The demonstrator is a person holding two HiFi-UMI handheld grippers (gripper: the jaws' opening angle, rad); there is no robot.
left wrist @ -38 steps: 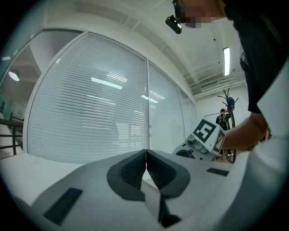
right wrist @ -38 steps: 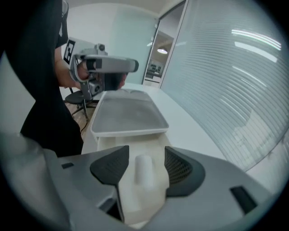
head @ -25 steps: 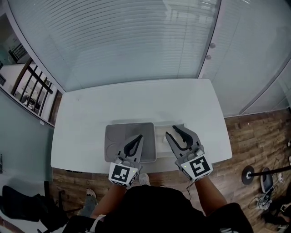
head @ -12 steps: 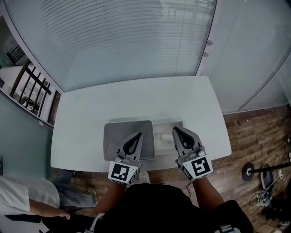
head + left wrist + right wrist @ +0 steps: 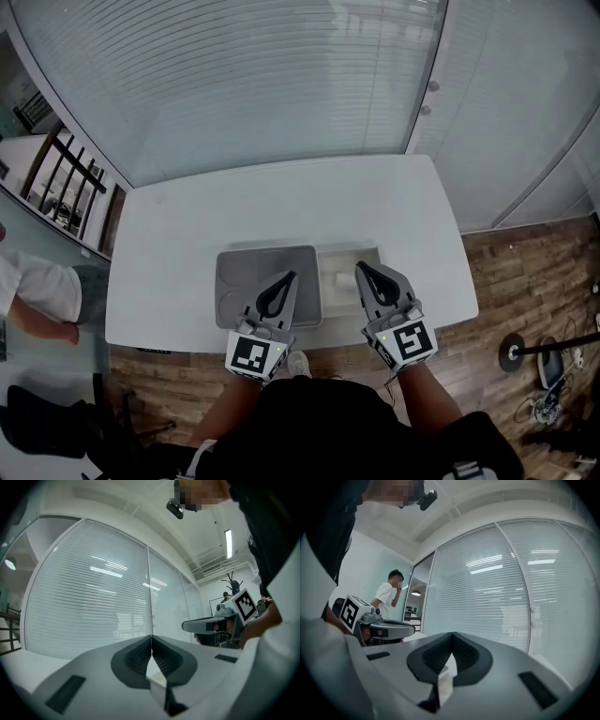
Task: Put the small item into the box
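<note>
At the front edge of the tabletop (image 5: 187,234), the left hand-held gripper (image 5: 288,277) and the right hand-held gripper (image 5: 361,268) both have their jaws pressed together and empty. The right one hides part of the white box (image 5: 349,252), where a pale small item (image 5: 338,280) is only faintly visible.

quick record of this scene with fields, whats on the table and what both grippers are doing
surface: white table
on table, left: shallow grey tray
on table, right: white open box, right beside the tray
left gripper: jaws shut, nothing between them, above the tray
right gripper: jaws shut, nothing between them, above the box
small item: cannot be made out for sure
background: person in a white shirt standing away from the table
</note>
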